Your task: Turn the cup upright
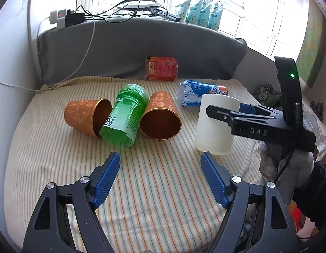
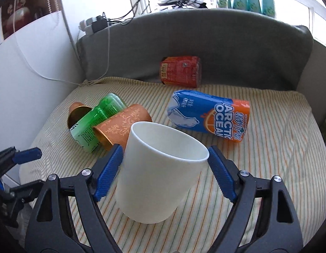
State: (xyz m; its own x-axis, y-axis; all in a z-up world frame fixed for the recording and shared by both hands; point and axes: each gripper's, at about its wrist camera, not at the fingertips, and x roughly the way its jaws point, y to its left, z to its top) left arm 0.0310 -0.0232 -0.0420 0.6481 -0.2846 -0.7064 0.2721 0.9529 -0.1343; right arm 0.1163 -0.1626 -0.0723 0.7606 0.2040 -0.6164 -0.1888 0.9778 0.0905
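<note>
A white cup (image 2: 158, 172) stands upright, mouth up, on the striped cushion (image 2: 268, 168). My right gripper (image 2: 165, 158) holds its blue pads on both sides of the cup, near the rim. In the left wrist view the cup (image 1: 215, 126) sits at the right with the right gripper's finger (image 1: 226, 116) across it. My left gripper (image 1: 160, 164) is open and empty above the cushion's front, left of the cup. Two orange cups (image 1: 160, 118) (image 1: 87, 116) lie on their sides.
A green bottle (image 1: 125, 116) lies between the orange cups. A blue and orange Arctic Ocean can (image 2: 209, 113) lies behind the white cup. A red can (image 2: 179, 71) lies against the grey backrest (image 2: 205, 42). Cables and a power strip (image 1: 66, 18) sit behind it.
</note>
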